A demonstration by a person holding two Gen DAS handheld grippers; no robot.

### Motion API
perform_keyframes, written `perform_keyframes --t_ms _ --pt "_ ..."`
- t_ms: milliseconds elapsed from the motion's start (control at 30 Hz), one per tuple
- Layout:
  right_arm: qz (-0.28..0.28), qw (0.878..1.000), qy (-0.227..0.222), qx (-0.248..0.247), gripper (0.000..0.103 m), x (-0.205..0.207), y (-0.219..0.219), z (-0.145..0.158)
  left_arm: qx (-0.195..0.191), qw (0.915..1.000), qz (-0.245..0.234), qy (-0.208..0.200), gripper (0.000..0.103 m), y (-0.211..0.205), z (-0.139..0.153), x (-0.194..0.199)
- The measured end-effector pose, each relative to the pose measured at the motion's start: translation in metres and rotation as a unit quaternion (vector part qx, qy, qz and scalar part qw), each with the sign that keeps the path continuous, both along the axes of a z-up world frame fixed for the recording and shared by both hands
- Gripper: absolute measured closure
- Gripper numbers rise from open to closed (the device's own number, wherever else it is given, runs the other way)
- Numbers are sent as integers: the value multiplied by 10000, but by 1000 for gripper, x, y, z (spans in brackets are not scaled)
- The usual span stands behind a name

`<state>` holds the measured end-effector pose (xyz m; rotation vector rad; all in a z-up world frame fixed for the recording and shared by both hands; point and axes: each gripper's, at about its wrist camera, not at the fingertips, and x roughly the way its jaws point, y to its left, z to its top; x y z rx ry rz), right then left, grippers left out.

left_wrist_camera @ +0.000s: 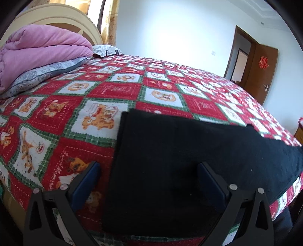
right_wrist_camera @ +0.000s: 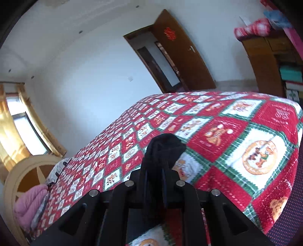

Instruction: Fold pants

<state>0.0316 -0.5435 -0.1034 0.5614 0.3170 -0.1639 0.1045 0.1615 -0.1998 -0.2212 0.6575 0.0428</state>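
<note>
Across the bed (left_wrist_camera: 106, 90), on that red, green and white patchwork quilt with the teddy bear squares, the black pants (left_wrist_camera: 189, 151) are lying flat near the front edge, one straight end to the left and the rest running off to the right. My left gripper (left_wrist_camera: 149, 166) hangs just over that left end with its fingers (left_wrist_camera: 92, 176) spread wide, one out over the quilt and the other over the black cloth, nothing pinched between them. My right gripper (right_wrist_camera: 153, 170) is a different story: its fingers are clamped tight on a bunched wad of the pants (right_wrist_camera: 161, 151), and the fabric pokes up past the tips in a dark lump, lifted clear of the quilt. Up at the head of the bed there's a folded pink comforter (left_wrist_camera: 41, 53) sitting on a grey patterned pillow (left_wrist_camera: 43, 73), with the cream headboard (left_wrist_camera: 56, 17) behind. Farther back, a brown door (left_wrist_camera: 263, 73) stands open against the white wall, a red ornament (left_wrist_camera: 263, 62) stuck on it.
</note>
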Motion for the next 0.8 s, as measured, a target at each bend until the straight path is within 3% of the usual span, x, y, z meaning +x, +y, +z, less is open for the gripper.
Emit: perform_keyframes --t_ms 200,800 --pt "363 9989 -37 -288 91 8 29 8 -217 9997 146 -4 0 19 -2 0" --pt "1803 9793 154 -906 91 42 157 2 112 9986 375 366 9 8 2 7"
